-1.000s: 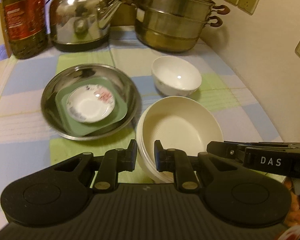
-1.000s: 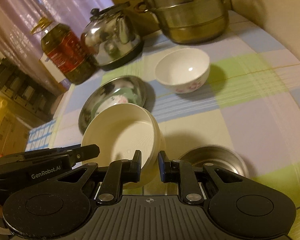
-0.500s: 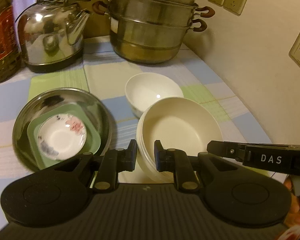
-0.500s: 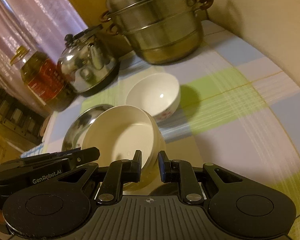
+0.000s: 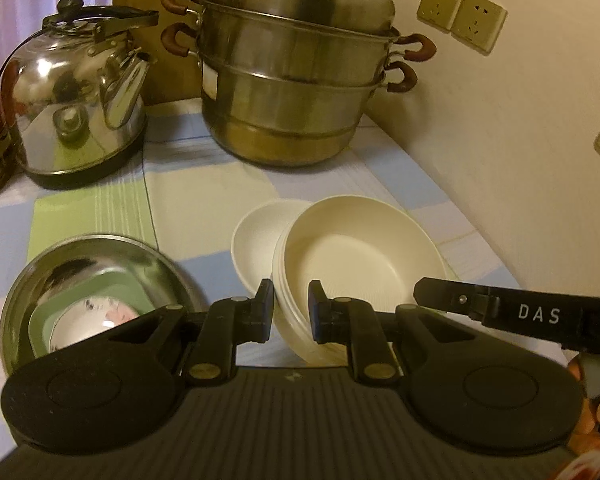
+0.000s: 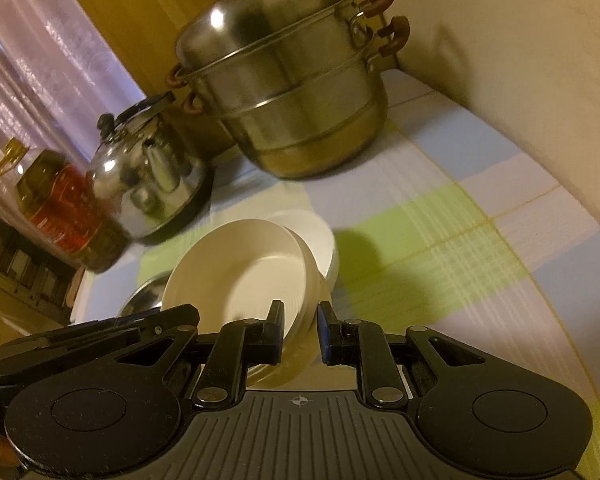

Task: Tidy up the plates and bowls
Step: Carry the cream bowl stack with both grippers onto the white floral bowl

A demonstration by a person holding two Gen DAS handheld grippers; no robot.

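Note:
My left gripper (image 5: 291, 310) and right gripper (image 6: 300, 332) are both shut on opposite rims of a stack of cream bowls (image 5: 356, 264), held above the table; the stack also shows in the right wrist view (image 6: 256, 272). A smaller white bowl (image 5: 256, 236) stands on the cloth just behind and partly under the stack, seen too in the right wrist view (image 6: 320, 240). At the left a steel basin (image 5: 40, 280) holds a green square plate (image 5: 112, 292) with a small white saucer (image 5: 84, 324) on it.
A steel steamer pot (image 5: 300, 76) stands at the back, a steel kettle (image 5: 76, 108) to its left, an oil bottle (image 6: 60, 208) further left. The wall (image 5: 500, 140) with sockets runs along the right side of the checked tablecloth (image 6: 460, 240).
Both grippers carried the cream bowl stack forward and right, over the small white bowl. The steel basin slid toward the lower left of the view.

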